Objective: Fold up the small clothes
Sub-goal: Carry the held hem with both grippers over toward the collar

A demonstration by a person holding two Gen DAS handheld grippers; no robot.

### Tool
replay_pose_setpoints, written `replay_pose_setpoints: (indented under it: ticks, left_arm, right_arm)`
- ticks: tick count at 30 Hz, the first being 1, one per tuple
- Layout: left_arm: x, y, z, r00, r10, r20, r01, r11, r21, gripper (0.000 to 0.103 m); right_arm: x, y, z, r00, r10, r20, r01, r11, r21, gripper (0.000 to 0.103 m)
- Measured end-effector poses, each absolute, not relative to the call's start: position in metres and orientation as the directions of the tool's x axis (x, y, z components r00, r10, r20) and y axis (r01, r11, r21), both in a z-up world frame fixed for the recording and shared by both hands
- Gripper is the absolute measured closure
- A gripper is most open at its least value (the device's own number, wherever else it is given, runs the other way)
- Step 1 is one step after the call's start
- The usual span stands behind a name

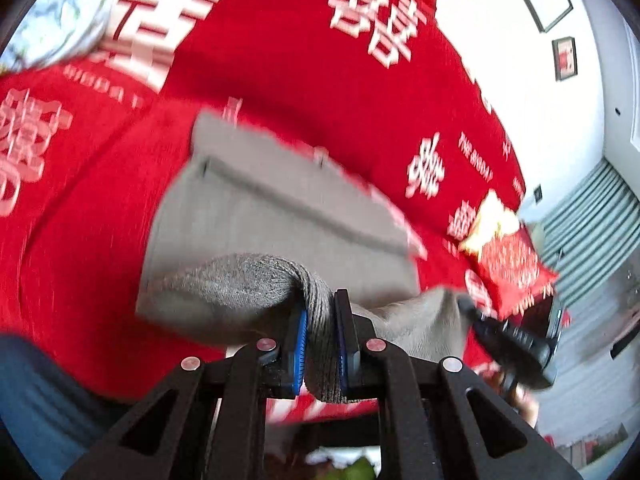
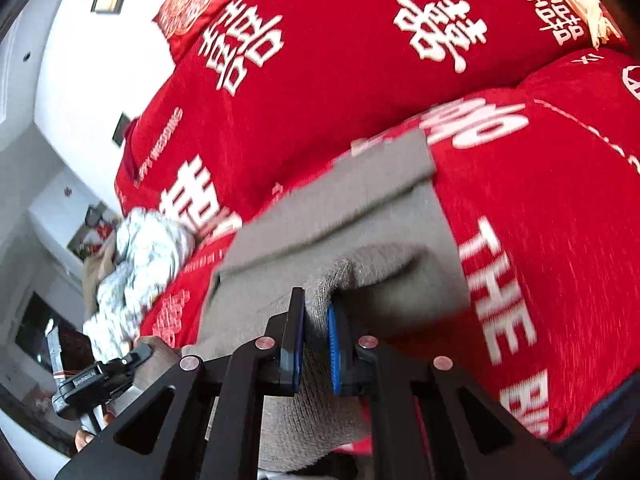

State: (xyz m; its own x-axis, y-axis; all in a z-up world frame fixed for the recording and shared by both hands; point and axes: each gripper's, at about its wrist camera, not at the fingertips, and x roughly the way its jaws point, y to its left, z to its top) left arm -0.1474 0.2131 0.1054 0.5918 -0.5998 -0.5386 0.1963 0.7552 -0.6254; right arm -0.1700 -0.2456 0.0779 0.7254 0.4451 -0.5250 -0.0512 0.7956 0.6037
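Scene: a bed covered by a red bedspread [image 1: 280, 60] printed with large white characters; both views are streaked with motion blur.
Garment: a small grey knitted garment [image 1: 256, 216] lies on the bedspread in the middle of both views, its far part flat, its near edge lifted off the bed.
Left tongs [image 1: 320, 340]: pinched narrow on a bunched near corner of the garment — grey knit fills the gap between the blue pads.
Right tongs [image 2: 316, 344]: likewise clamped tight on the other near corner, fabric gathered between the pads.
Step in hand: it looks like the near edge being carried over toward the far edge, a fold in half.
Doing it well: keep both corners level and the edge taut between them, lay them just on the far hem [image 1: 304, 184], and let go only once the cloth rests flat.
Edges: the far hem looks straight; the side edges are too blurred to judge.
Open room: bare bedspread beyond and on both sides of the garment.
Nearby things: a crumpled pale patterned cloth [image 2: 140, 264] lies to the far left, and a red cushion [image 1: 508, 268] to the right — both well apart from the garment.
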Motion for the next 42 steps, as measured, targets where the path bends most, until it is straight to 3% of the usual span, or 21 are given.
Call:
replay_pose_setpoints:
  ticks: [4,10,11,12,14,16,17,18,19,20,22,23,24,25,27,29,31,34,42]
  left_arm:
    - [-0.102,0.198,0.103,0.597,-0.571,-0.563,0.167,0.775,-0.61,0.089]
    - [-0.07,0.172,0.035,0.511,-0.58,-0.634,0.062,0.761,-0.646,0.089]
    - [-0.072,0.174,0.028,0.506,-0.589,-0.631,0.056,0.752,-0.657,0.089]
    - [-0.074,0.174,0.024,0.502,-0.598,-0.624,0.054,0.742,-0.668,0.089]
    - [-0.077,0.177,0.019,0.495,-0.616,-0.613,0.046,0.723,-0.689,0.089]
    - [-0.077,0.179,0.016,0.486,-0.626,-0.61,0.047,0.716,-0.697,0.089]
    - [-0.078,0.178,0.015,0.481,-0.626,-0.613,0.045,0.716,-0.696,0.081]
    - [-0.078,0.178,0.014,0.469,-0.625,-0.624,0.034,0.719,-0.694,0.07]
    - [-0.08,0.178,0.012,0.461,-0.627,-0.629,0.023,0.716,-0.697,0.034]
    - [-0.083,0.179,0.011,0.464,-0.641,-0.611,0.017,0.697,-0.717,0.022]
    - [-0.091,0.178,0.013,0.491,-0.651,-0.579,0.027,0.676,-0.737,0.022]
    - [-0.092,0.174,0.015,0.49,-0.649,-0.581,0.042,0.684,-0.729,0.022]
    - [-0.093,0.17,0.016,0.484,-0.654,-0.582,0.054,0.686,-0.726,0.022]
    - [-0.094,0.169,0.016,0.479,-0.657,-0.582,0.058,0.686,-0.726,0.022]
    - [-0.094,0.164,0.014,0.463,-0.672,-0.578,0.054,0.672,-0.738,0.037]
    - [-0.094,0.16,0.012,0.447,-0.675,-0.588,0.049,0.674,-0.737,0.074]
    - [-0.097,0.159,0.012,0.454,-0.659,-0.599,0.041,0.687,-0.725,0.087]
    - [-0.105,0.163,0.02,0.502,-0.645,-0.577,0.036,0.682,-0.731,0.09]
    - [-0.124,0.165,0.084,0.633,-0.613,-0.472,0.147,0.694,-0.705,0.09]
  right_arm:
    - [-0.13,-0.252,0.068,0.713,0.427,-0.556,0.013,0.785,0.62,0.092]
    - [-0.111,-0.256,0.029,0.627,0.43,-0.649,0.136,0.76,0.635,0.085]
    - [-0.116,-0.259,0.026,0.637,0.431,-0.639,0.142,0.749,0.647,0.067]
    - [-0.126,-0.262,0.025,0.652,0.424,-0.628,0.148,0.742,0.654,0.037]
    - [-0.144,-0.263,0.024,0.684,0.442,-0.58,0.111,0.723,0.682,0.015]
    - [-0.156,-0.258,0.022,0.671,0.467,-0.577,0.072,0.732,0.677,0.015]
    - [-0.159,-0.255,0.02,0.661,0.478,-0.579,0.064,0.733,0.678,0.015]
    - [-0.161,-0.252,0.017,0.649,0.495,-0.577,0.051,0.729,0.683,0.015]
    - [-0.163,-0.249,0.015,0.64,0.51,-0.575,0.041,0.724,0.688,0.015]
    - [-0.163,-0.246,0.012,0.631,0.524,-0.573,0.032,0.72,0.694,0.015]
    - [-0.159,-0.237,0.007,0.615,0.541,-0.574,0.011,0.722,0.692,0.016]
    - [-0.158,-0.235,0.006,0.612,0.542,-0.576,0.003,0.727,0.687,0.02]
    - [-0.154,-0.231,0.005,0.605,0.542,-0.583,-0.006,0.736,0.677,0.03]
    - [-0.152,-0.229,0.003,0.599,0.542,-0.589,-0.008,0.74,0.673,0.037]
    - [-0.149,-0.226,0.002,0.585,0.546,-0.599,-0.006,0.742,0.671,0.067]
    - [-0.149,-0.223,0.001,0.572,0.539,-0.618,-0.01,0.758,0.652,0.087]
    - [-0.152,-0.224,0.005,0.583,0.538,-0.608,-0.026,0.761,0.648,0.088]
    - [-0.159,-0.225,0.019,0.607,0.543,-0.581,-0.056,0.758,0.65,0.088]
    - [-0.169,-0.221,0.076,0.667,0.55,-0.503,-0.16,0.764,0.625,0.089]
